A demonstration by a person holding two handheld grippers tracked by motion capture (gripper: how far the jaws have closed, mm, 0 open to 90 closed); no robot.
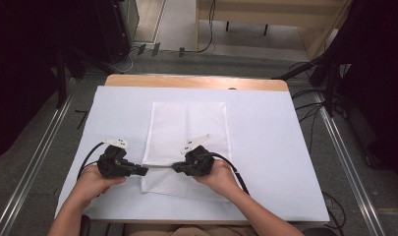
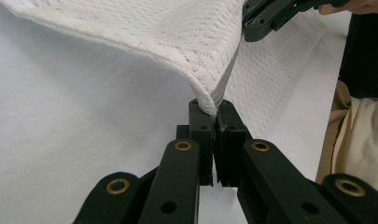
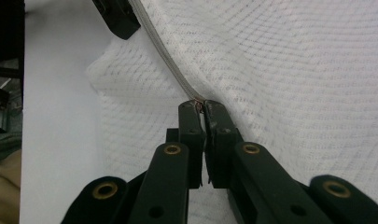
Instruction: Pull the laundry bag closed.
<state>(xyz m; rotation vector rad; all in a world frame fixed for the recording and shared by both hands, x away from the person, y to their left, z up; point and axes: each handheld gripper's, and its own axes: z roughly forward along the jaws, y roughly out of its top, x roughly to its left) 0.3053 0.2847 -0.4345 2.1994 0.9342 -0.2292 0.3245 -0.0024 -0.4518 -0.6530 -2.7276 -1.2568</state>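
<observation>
**Both grippers pinch the near edge of the cloth**

A white mesh cloth [image 1: 186,142] lies lengthwise at the middle of the white table cover [image 1: 265,147]. The left gripper [image 1: 143,170] and right gripper [image 1: 176,167] face each other, each clamped on the cloth's near edge, which runs taut and raised between them. Holding two points on one edge likely serves to lift and fold it away from the person. The left gripper view shows the layers doubled where the jaws bite. Bare cover lies on both sides and beyond the far edge, leaving free room to carry the edge forward
</observation>
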